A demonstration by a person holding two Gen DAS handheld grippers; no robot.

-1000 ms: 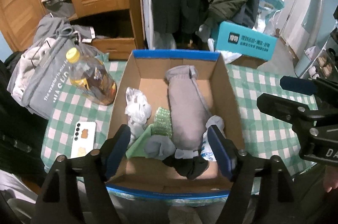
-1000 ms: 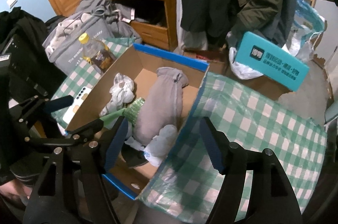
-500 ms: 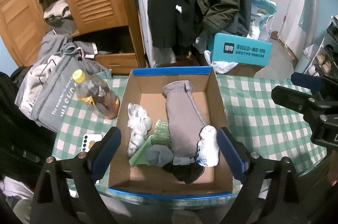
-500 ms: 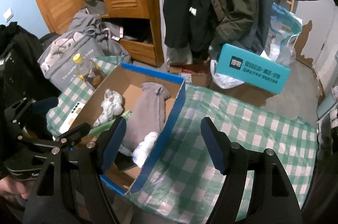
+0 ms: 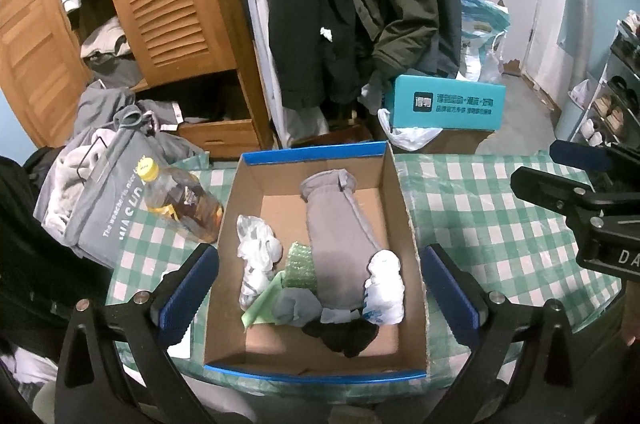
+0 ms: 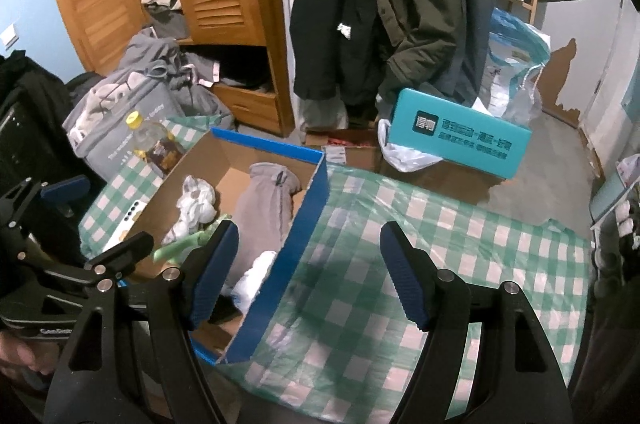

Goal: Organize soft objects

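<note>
A blue-rimmed cardboard box (image 5: 394,192) (image 6: 310,200) stands on the green checked tablecloth. In it lie a long grey cloth (image 5: 340,240) (image 6: 264,208), a white bundle (image 5: 256,252) (image 6: 196,200), a green bubble-wrap piece (image 5: 300,266), a green cloth (image 5: 262,304), a grey sock (image 5: 296,306), a black sock (image 5: 344,334) and a white sock (image 5: 384,288). My left gripper (image 5: 320,288) is open and empty, held high above the box's near end. My right gripper (image 6: 308,272) is open and empty, above the box's right wall and the tablecloth.
An oil bottle with a yellow cap (image 5: 180,200) lies left of the box, beside a grey bag (image 5: 104,200). A phone (image 6: 128,220) lies by the box's left side. A teal box (image 5: 448,102), a wooden wardrobe and hanging coats stand behind the table.
Both grippers have risen and drawn back from the box, so the box looks smaller. The left gripper's jaws have spread wider. The things in the box have not moved.
</note>
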